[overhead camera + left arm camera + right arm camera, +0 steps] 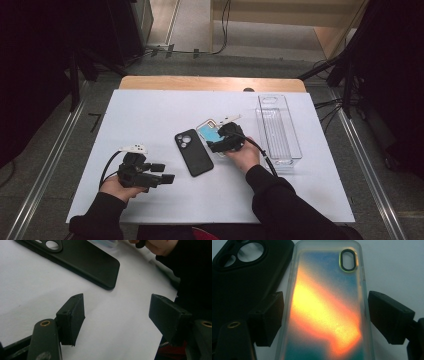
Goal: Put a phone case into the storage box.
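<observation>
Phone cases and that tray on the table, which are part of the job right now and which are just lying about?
In the job: colourful case, between the right tongs.
Lying about: black case, clear tray.

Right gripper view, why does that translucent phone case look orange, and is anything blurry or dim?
In the right gripper view the translucent case glows orange-yellow, either glare or its own tint; its jaws are dark and soft. In the high view the same case reads teal, the surroundings are dim and the white table bright. In the left gripper view the black case is slightly soft.
</observation>
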Action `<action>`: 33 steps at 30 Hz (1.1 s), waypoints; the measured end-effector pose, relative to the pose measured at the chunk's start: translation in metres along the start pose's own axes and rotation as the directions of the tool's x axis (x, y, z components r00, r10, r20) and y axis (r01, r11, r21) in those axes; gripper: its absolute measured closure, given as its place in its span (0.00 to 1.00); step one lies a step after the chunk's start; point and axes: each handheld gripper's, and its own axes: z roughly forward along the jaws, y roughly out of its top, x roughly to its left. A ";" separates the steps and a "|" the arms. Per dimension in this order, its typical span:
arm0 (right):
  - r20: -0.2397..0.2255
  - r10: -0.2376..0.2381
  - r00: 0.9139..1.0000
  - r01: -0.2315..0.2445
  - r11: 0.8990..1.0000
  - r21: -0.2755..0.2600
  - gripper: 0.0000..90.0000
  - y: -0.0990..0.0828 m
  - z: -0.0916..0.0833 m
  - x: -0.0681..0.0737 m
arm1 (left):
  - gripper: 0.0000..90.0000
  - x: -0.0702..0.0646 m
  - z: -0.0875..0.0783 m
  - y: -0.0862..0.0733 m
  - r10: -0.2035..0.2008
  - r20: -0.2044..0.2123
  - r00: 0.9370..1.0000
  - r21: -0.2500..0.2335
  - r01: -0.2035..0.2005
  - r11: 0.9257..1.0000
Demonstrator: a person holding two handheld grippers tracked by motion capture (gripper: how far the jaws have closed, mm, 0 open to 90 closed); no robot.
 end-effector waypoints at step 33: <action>-0.112 0.042 0.993 -0.054 0.993 -0.105 0.17 -0.005 -0.079 0.018 | 0.30 -0.010 0.003 0.017 -0.079 -0.017 0.997 -0.018 0.079 0.997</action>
